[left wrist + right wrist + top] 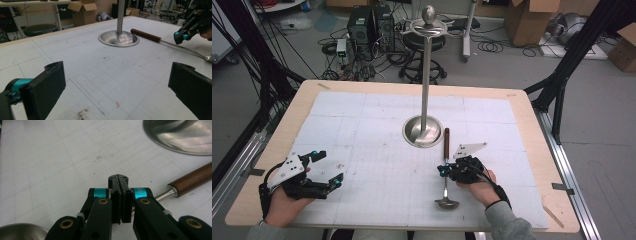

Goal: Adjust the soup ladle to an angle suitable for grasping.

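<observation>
A steel ladle (446,150) with a brown wooden handle lies on the white gridded mat, its bowl (446,203) nearest the person. My right gripper (443,170) hovers over the ladle's thin shaft, jaws pressed together with nothing seen between them. In the right gripper view the closed tips (118,178) sit above the mat, with the ladle handle (192,180) to the right and its bowl (20,232) at lower left. My left gripper (329,167) rests at the mat's near left, jaws wide apart (116,75) and empty, facing the ladle (146,35) and the right gripper (181,37).
A tall steel stand (426,75) with a round dished base (423,131) rises from the middle of the mat, just beyond the ladle handle. The wooden table (542,150) edges the mat. Boxes, cables and a stool lie on the floor behind.
</observation>
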